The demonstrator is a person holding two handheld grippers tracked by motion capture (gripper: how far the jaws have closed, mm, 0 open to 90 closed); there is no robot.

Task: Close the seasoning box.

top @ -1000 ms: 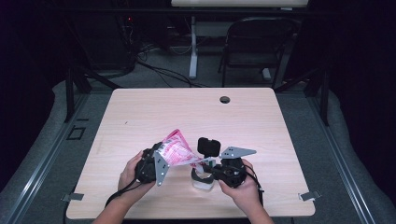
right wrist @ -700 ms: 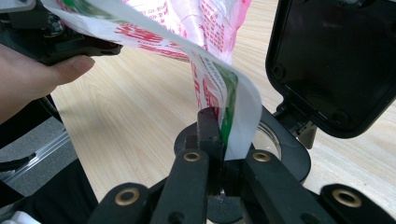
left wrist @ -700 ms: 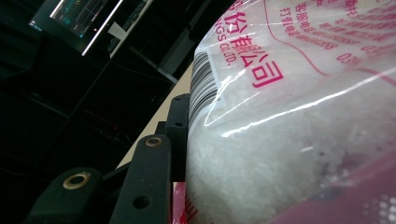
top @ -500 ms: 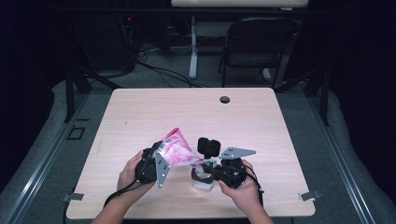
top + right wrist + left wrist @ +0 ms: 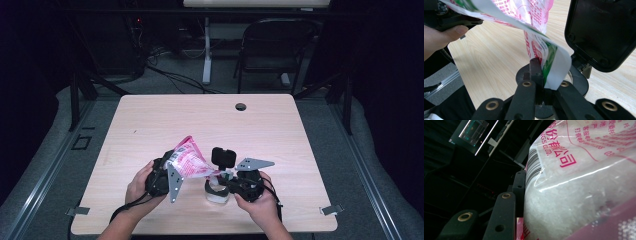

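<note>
A pink-and-white plastic bag (image 5: 189, 161) of white grains hangs tilted above the near middle of the wooden table (image 5: 280, 130). My left gripper (image 5: 167, 172) is shut on its fat lower part; in the left gripper view the bag (image 5: 586, 182) presses against the black left jaw. My right gripper (image 5: 543, 75) is shut on the bag's drawn-out lower corner (image 5: 550, 60), with my right gripper (image 5: 229, 182) just right of the bag in the high view. Below that corner stands a small round container (image 5: 216, 194) with its black lid (image 5: 223, 156) flipped up. The container's rim (image 5: 580, 83) shows behind the jaws.
A round cable hole (image 5: 240, 106) sits at the table's far edge. A folding chair (image 5: 272, 50) and cables stand on the floor beyond. The person's left hand (image 5: 444, 35) shows at the left of the right gripper view. Bare wood lies across the table's far half.
</note>
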